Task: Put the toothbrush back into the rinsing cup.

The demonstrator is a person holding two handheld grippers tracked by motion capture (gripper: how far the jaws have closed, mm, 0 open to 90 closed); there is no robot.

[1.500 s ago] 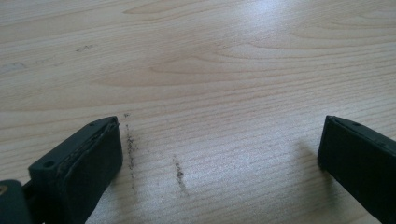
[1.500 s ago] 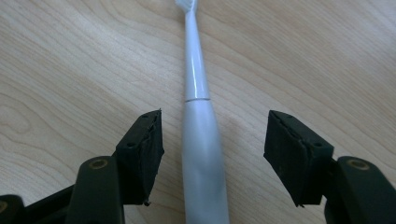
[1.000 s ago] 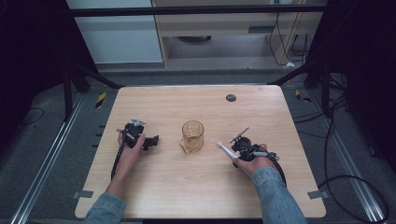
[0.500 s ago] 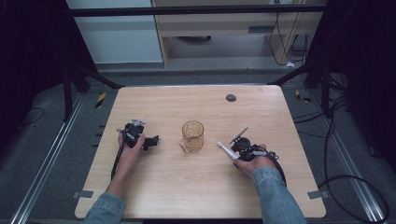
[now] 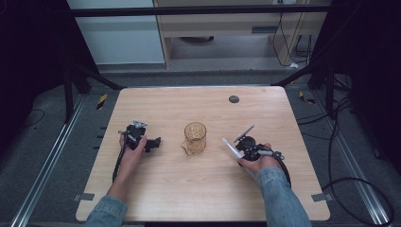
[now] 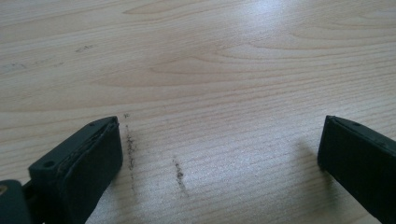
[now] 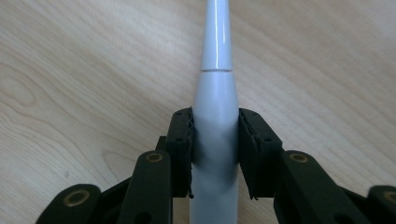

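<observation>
An amber glass cup (image 5: 195, 137) stands upright at the middle of the wooden table (image 5: 189, 189). To its left, my left gripper (image 5: 155, 142) rests low on the table with its jaws pointing toward the cup. In the left gripper view it (image 6: 219, 144) is open, with bare wood between its fingers. To the right of the cup, my right gripper (image 5: 238, 149) is shut on a white tapered stick (image 5: 230, 145), whose thin end points toward the cup. The right gripper view shows the pads (image 7: 180, 140) pressing both sides of the stick (image 7: 215, 93), just above the tabletop.
A small dark round disc (image 5: 233, 99) lies in the tabletop near the far edge. Faint dark scuff marks (image 6: 177, 170) streak the wood between the left jaws. Cables (image 5: 340, 179) trail across the floor to the right of the table.
</observation>
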